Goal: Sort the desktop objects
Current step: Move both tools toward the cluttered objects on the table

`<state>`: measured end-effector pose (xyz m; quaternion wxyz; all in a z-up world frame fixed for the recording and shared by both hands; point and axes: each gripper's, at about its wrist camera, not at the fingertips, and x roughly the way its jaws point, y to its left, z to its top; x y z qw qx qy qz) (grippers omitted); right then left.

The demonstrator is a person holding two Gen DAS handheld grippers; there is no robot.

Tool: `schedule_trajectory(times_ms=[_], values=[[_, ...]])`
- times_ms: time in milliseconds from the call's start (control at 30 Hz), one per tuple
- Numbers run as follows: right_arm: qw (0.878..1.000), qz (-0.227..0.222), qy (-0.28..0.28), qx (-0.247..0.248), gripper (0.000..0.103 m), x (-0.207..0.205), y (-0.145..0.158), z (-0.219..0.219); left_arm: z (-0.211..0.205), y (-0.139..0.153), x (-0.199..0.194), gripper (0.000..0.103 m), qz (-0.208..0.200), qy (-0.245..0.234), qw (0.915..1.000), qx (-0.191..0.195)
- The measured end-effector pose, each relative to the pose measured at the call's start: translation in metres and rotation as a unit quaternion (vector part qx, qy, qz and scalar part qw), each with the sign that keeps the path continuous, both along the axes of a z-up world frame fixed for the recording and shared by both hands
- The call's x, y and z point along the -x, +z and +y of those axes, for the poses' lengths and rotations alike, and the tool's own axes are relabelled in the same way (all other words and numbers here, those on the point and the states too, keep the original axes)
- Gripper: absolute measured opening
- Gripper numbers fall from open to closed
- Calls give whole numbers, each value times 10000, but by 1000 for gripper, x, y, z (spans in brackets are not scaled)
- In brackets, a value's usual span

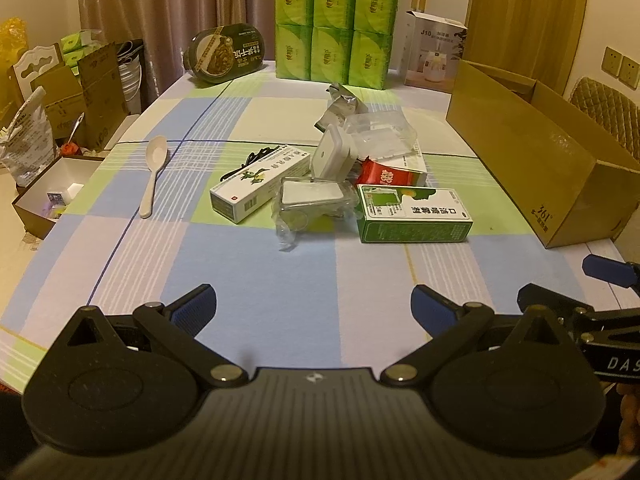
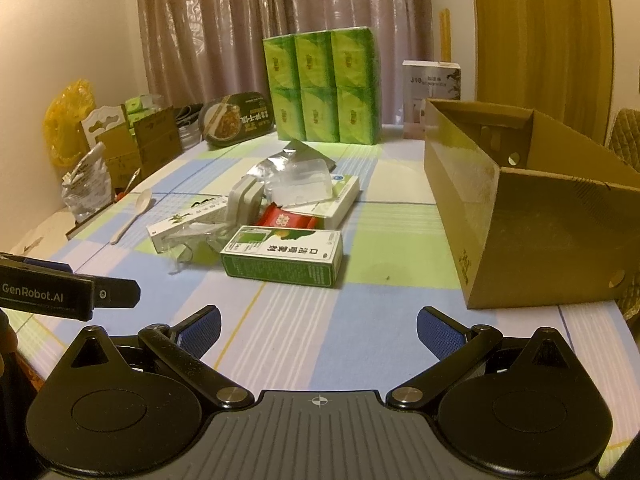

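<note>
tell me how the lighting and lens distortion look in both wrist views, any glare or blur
Left wrist view: warm, dim yellowish light, strong fisheye bending the table edges, dark vignette in the corners; the green box reads sharp, far packs soft. Right wrist view: same warm cast, the cardboard box bulges with distortion, a pale sheen on its inner wall, a faint glint on the foil pouch. No motion blur in either.

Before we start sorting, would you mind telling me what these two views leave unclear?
- Cardboard box floor: its near wall hides it in both views.
- Black cable: mostly behind the white carton, left view.
- Red packet: partly covered by the green box, right view.
- Small print: too small to read.
</note>
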<state>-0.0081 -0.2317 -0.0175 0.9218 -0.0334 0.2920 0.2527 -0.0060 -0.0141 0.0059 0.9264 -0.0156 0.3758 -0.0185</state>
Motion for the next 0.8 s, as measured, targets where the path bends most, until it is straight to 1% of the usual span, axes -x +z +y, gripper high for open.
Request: schedule_trajectory(times_ms=[200,400,533,700,800], values=[[9997,-186,163,37,101,2,3,5,4,3,-2,102,2,45,10000,22],[9995,-161,255,53,101,-2,7,7,14,11,-6,102,-70,150,9999,30],[9989,-206,421,65,101,-6,12,11,23,18,-11,102,-144,180,9997,1],[9966,-309,759,134,101,-10,17,23,35,28,-19,102,-244,232,9994,-61],[9926,-392,1109,292,101,-18,19,33,40,33,-23,102,-296,207,9993,-115]])
